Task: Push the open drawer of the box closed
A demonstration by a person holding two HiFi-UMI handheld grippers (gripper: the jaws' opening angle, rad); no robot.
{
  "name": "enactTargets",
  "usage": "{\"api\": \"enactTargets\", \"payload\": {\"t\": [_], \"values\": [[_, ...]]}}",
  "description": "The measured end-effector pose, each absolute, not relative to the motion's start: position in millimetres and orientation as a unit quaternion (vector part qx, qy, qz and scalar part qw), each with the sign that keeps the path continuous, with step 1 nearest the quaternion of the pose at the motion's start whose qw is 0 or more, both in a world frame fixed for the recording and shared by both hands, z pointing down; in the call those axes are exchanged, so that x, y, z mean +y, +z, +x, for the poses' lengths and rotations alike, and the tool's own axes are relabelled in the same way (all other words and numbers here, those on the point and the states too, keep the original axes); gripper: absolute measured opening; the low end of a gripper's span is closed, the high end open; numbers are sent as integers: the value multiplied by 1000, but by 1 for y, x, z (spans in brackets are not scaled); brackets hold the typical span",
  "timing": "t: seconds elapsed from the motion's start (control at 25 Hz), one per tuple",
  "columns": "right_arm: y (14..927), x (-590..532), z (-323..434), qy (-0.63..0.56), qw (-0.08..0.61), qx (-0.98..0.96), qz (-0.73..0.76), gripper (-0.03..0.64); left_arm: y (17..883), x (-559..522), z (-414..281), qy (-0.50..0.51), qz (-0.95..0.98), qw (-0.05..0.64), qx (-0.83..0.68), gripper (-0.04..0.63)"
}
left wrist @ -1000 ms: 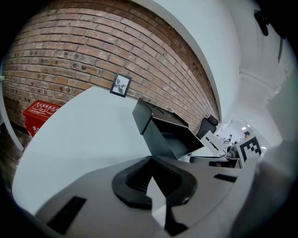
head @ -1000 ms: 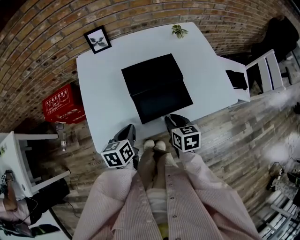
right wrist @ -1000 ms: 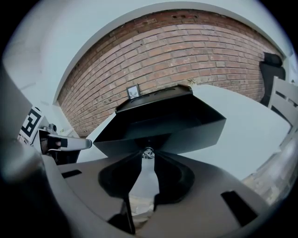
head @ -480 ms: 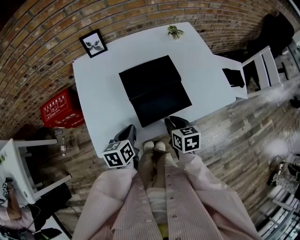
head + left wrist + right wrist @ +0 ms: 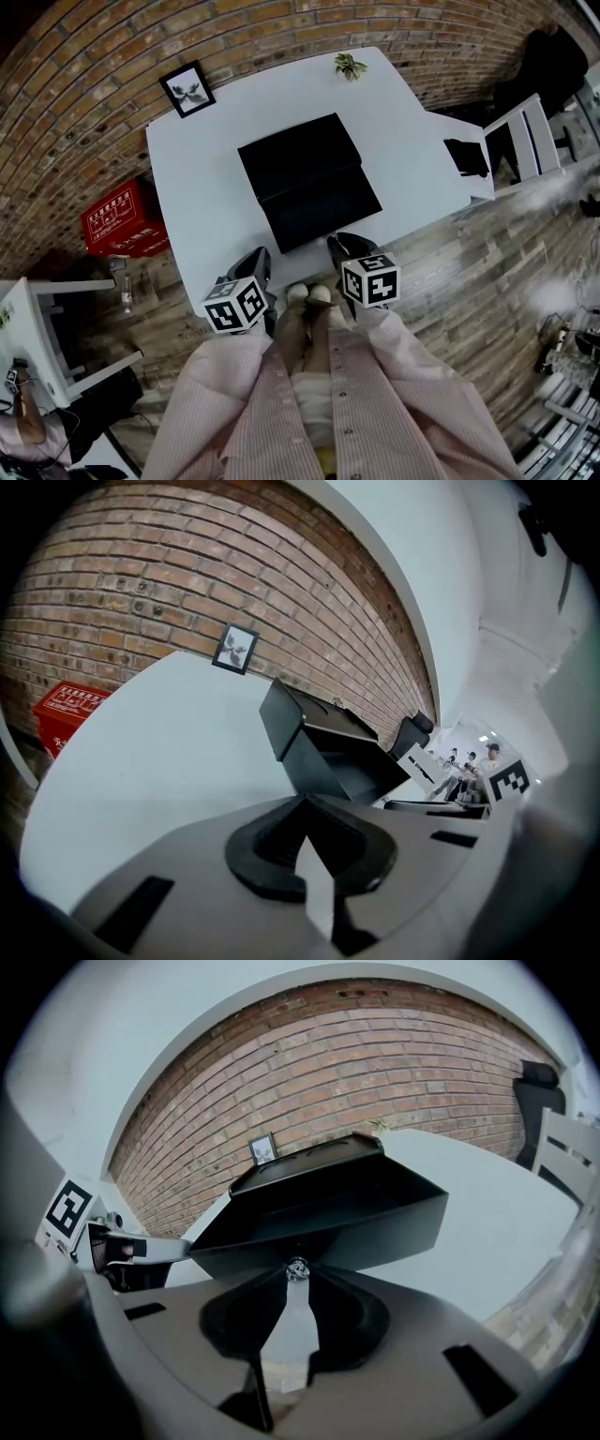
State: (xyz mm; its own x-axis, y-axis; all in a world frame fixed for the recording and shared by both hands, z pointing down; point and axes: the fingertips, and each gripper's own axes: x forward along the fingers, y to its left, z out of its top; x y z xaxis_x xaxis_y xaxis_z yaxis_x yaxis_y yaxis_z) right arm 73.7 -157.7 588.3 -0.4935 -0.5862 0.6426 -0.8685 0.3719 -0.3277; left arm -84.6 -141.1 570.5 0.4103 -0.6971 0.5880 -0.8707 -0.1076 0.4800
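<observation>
head view looks down on a white table (image 5: 202, 197) set against a brick wall (image 5: 94, 56). at far left a red crate (image 5: 125, 218) sits on the wooden floor (image 5: 450, 272) just beside the table. a small framed picture (image 5: 186, 89) stands at the table's back left corner. the left gripper (image 5: 257, 261) hangs at the table's near edge, to the left of the drawer. in the left gripper view its jaws are pressed together at the tips, with nothing between them. in the middle of the table stands the black box (image 5: 298, 155), its drawer (image 5: 323, 208) pulled out towards the person and open. the right gripper (image 5: 343, 242) is at the drawer's front. in the right gripper view its jaws have just been closing, and their tips pinch the small silver knob (image 5: 297, 1267) on the drawer's front panel. further right, a little potted plant (image 5: 350, 65) sits at the table's back edge. a white chair (image 5: 527, 139) stands off the table's right side. the person's pale striped sleeves (image 5: 216, 403) fill the bottom of the head view.
</observation>
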Motion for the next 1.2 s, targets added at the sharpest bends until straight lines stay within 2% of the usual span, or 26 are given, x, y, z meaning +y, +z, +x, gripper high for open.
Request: {"api": "enactTargets", "payload": {"t": [1.2], "values": [[592,-188,63,340,215,-799,447,77,561,-172,-93,92,738,398,-537,-5]]}}
